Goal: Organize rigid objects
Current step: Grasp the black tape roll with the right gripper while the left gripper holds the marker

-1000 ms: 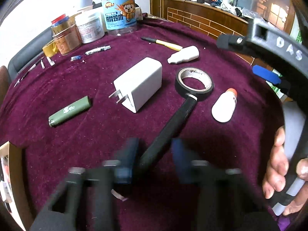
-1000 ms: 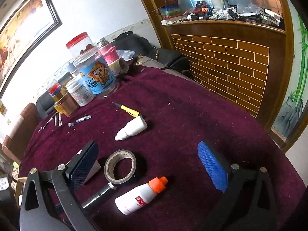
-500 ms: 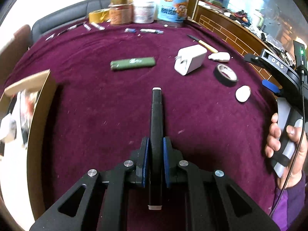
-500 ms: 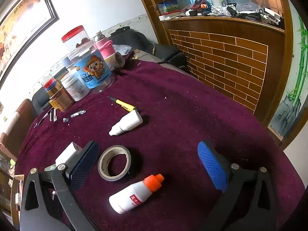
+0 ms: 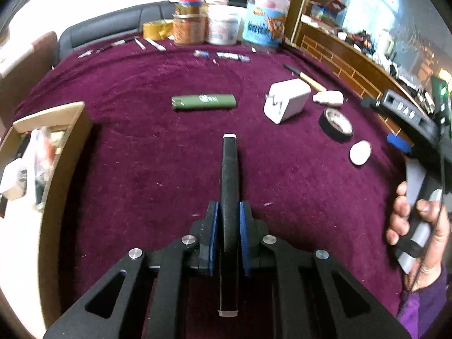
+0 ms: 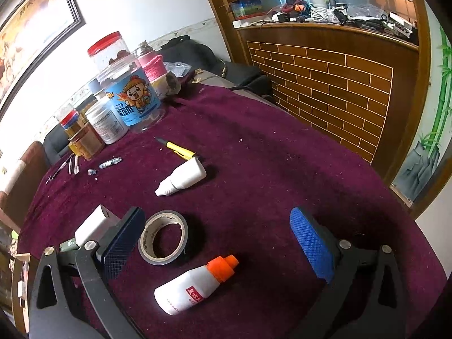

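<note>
Above cloth: left tongs (image 5: 228, 226) pinch black torch (image 5: 229, 186) (lifted off tape (image 5: 336, 124)) | right tongs (image 6: 217, 243) spread.

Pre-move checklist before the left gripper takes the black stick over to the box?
1. Left gripper shut on the black stick: ok.
2. Stick sits straight between the pads, not skewed: ok.
3. Cardboard box open at the top: ok.
4. Free room inside the box, with bags already in it: cannot tell.
5. Right gripper open, empty, away from the box: ok.
6. Green lighter and white charger off the line to the box: ok.
</note>
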Available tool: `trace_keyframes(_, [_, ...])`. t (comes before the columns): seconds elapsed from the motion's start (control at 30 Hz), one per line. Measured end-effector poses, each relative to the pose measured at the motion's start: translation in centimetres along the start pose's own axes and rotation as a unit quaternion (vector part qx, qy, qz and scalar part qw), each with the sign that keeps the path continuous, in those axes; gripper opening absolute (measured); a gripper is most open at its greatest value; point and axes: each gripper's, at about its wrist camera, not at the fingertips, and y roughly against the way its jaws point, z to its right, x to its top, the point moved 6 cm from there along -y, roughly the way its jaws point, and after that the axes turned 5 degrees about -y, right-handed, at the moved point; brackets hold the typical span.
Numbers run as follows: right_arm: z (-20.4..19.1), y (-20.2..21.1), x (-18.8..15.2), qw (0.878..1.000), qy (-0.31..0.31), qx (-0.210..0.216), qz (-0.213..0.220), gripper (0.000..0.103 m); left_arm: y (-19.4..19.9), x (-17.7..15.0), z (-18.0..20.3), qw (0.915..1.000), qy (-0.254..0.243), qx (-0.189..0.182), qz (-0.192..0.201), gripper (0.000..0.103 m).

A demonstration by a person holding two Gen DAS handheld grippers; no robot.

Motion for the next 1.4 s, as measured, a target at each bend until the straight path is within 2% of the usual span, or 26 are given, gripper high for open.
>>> trace_keyframes(0.3, [-0.1, -0.1, -0.1, 1.000, 0.004, -0.001, 0.003, 0.103, 5.3, -0.5, -1.4, 0.9986, 0.021, -0.007, 0.049, 0.011])
trace_keyframes(0.47, [-1.1, 0.7, 0.0, 1.000, 0.020, 0.011, 0.015, 0.103, 6.4, -1.5, -2.3, 0.9983, 0.028, -0.005, 0.051, 0.012])
trace_keyframes(0.6, [-3.1, 0.9, -0.5, 0.998, 0.057, 0.014, -0.006, 0.102, 6.6, -2.1, -3.1, 0.9983, 0.035, 0.000, 0.047, 0.012])
trace_keyframes(0.67, [-4.6, 0.6, -1.2, 0.995, 0.089, 0.030, -0.037, 0.102, 6.6, -2.3, -3.5, 0.9981, 0.039, -0.001, 0.046, 0.012])
trace_keyframes(0.73, [-6.7, -0.2, -2.3, 0.985, 0.149, 0.040, -0.072, 0.100, 6.7, -2.4, -3.8, 0.9979, 0.045, 0.000, 0.046, 0.012])
trace_keyframes(0.83, [-9.0, -1.6, -4.0, 0.964, 0.241, 0.030, -0.111, 0.087, 7.0, -2.6, -4.0, 0.9976, 0.047, -0.001, 0.050, 0.012])
trace_keyframes(0.9, [-9.5, -2.7, -4.8, 0.954, 0.271, 0.013, -0.128, 0.059, 7.3, -2.7, -4.0, 0.9975, 0.042, 0.005, 0.055, 0.012])
trace_keyframes(0.97, [-9.4, -3.9, -5.4, 0.947, 0.285, 0.001, -0.148, 0.046, 7.5, -2.7, -4.1, 0.9975, 0.039, 0.011, 0.058, 0.012])
trace_keyframes(1.0, [-9.4, -4.3, -5.5, 0.945, 0.289, -0.006, -0.150, 0.044, 7.6, -2.6, -4.1, 0.9975, 0.037, 0.013, 0.059, 0.012])
trace_keyframes(1.07, [-9.3, -4.6, -5.4, 0.946, 0.286, 0.001, -0.151, 0.041, 7.7, -2.6, -4.1, 0.9974, 0.036, 0.015, 0.061, 0.012])
trace_keyframes(1.13, [-9.1, -4.6, -5.3, 0.949, 0.275, 0.008, -0.156, 0.033, 7.7, -2.6, -4.0, 0.9973, 0.035, 0.016, 0.062, 0.012])
trace_keyframes(1.2, [-8.8, -4.3, -5.3, 0.950, 0.272, 0.007, -0.156, 0.015, 7.7, -2.7, -4.0, 0.9973, 0.034, 0.015, 0.062, 0.012])
trace_keyframes(1.23, [-8.8, -4.2, -5.3, 0.950, 0.270, 0.007, -0.156, 0.011, 7.6, -2.7, -4.1, 0.9974, 0.034, 0.014, 0.062, 0.012])
trace_keyframes(1.4, [-8.3, -3.5, -5.0, 0.955, 0.256, 0.010, -0.147, 0.009, 7.2, -3.0, -4.3, 0.9978, 0.035, 0.015, 0.054, 0.012])
